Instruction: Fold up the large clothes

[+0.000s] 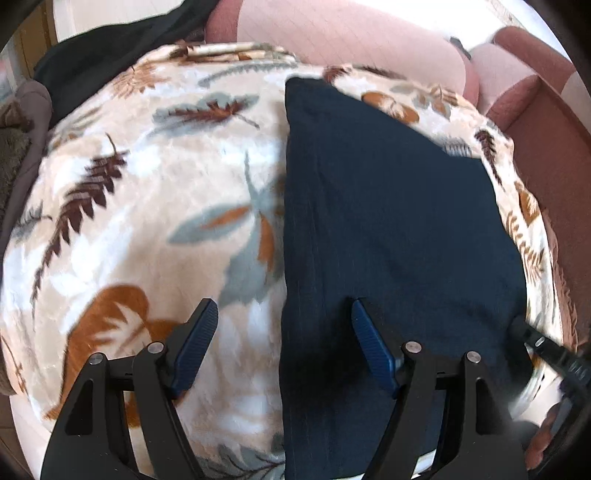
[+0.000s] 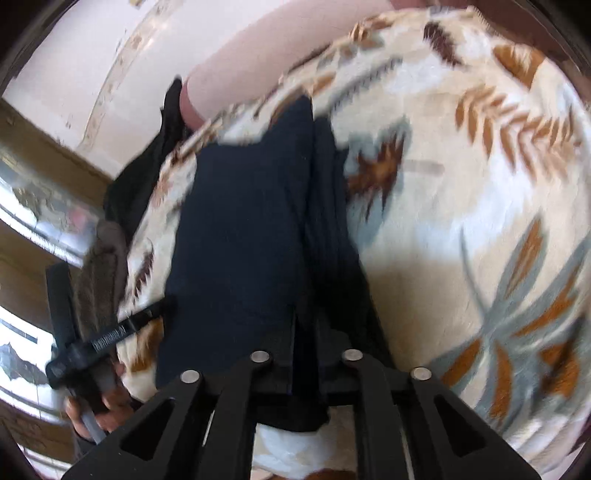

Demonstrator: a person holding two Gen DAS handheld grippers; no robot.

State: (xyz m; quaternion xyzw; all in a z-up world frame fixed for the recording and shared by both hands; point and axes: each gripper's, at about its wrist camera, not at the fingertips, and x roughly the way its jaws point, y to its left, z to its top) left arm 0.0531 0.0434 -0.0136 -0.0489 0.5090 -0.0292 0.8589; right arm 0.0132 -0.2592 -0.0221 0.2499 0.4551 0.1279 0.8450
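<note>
From the left wrist camera I see the left tool (image 1: pixel 282 332) standing wide open, with nothing between its blue pads (image 1: pixel 195 343). It hangs over the left edge of the dark navy garment (image 1: pixel 388 206), which runs as a long folded strip from the upper centre of the frame down to the bottom, right of centre. The garment lies on a cream blanket with a leaf print (image 1: pixel 147 192). At the lower right of that frame the right tool (image 1: pixel 524 332) meets the garment's right edge.

In the right wrist view its jaws are drawn close together at the bottom centre, pinched on a fold of the navy cloth, though blur hides the pads themselves. There the garment stretches up the middle of the frame. A pink cushion (image 1: pixel 351 33) sits along the top of the left view, with a black cloth (image 1: pixel 122 44) at the upper left.
</note>
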